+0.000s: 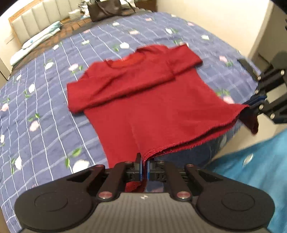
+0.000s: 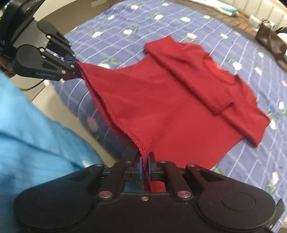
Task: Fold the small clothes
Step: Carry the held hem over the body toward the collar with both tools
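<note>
A bed covered by a blue quilted bedspread [image 1: 53,100] with white grid lines and a floral print fills most of both views; its padded cream headboard [image 1: 35,16] stands at the far end. A small dark-red knitted long-sleeved top [image 1: 143,100] lies on the bedspread with its neckline toward the headboard and both sleeves folded across the chest. The body of the top rests flat on the bedspread, while its stitched bottom hem is lifted off the surface and stretched between the two tools at the near edge of the bed. A person's bright blue garment [image 2: 32,136] occupies the lower left of the right wrist view. A dark bag [image 1: 105,9] sits on the bed near the headboard, and a folded pale cloth [image 1: 37,39] lies along the far left side. The left gripper [image 1: 144,168], a black two-finger unit with blue pads, has its jaws closed narrowly on one corner of the hem. The right gripper [image 2: 145,168], of the same type, has its jaws pinched together on the opposite hem corner, with fabric passing between the pads and bunching behind them.
</note>
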The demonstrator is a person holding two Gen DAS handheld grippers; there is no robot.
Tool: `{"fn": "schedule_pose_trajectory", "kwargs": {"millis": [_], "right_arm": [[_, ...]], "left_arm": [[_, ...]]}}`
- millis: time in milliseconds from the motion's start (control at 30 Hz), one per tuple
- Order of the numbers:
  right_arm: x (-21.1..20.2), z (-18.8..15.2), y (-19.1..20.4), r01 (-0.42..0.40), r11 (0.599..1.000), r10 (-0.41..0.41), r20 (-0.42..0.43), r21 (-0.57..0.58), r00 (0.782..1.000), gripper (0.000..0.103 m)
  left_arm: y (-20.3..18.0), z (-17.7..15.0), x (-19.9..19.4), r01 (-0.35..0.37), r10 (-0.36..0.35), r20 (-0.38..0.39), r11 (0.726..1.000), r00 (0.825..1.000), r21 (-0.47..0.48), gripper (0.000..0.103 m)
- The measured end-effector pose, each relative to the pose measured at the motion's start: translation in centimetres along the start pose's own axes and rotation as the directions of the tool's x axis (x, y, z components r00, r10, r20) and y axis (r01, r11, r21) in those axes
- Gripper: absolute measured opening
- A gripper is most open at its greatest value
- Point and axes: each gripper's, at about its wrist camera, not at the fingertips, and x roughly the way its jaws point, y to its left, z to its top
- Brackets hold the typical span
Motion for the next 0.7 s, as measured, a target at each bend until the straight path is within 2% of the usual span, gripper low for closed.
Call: {"fn": "schedule_pose_trajectory", "kwargs": {"millis": [200, 333, 533, 700], "right_arm": [[-1.9, 3.3, -4.1, 0.087, 0.996, -0.09, 0.09, 0.037, 0.992, 0.006], [-2.2, 5.9, -7.9, 0.127, 0.992, -0.129, 0.134, 0.024, 0.983, 0.007], [-0.6, 10.7, -14.7, 0.158, 0.987, -0.154, 0.143, -0.017, 0.978, 0.007], [2.6, 14.6, -20.6, 0.145, 0.989, -0.143, 0.128, -0.006, 0.981, 0.007]], "left_arm": [[1.5, 5.7, -0.9, -0.039, 0.039, 0.066, 0.999, 0.997, -0.003, 0.004], [2.8, 10.5, 0.0, -0.057, 0.053, 0.081, 0.997, 0.995, 0.056, 0.004], [5.5, 17.6, 3.3, -0.043, 0.038, 0.067, 0.996, 0.997, 0.082, 0.004], [8.3, 23.1, 8.0, -0.037, 0.036, 0.026, 0.997, 0.999, 0.064, 0.004]]}}
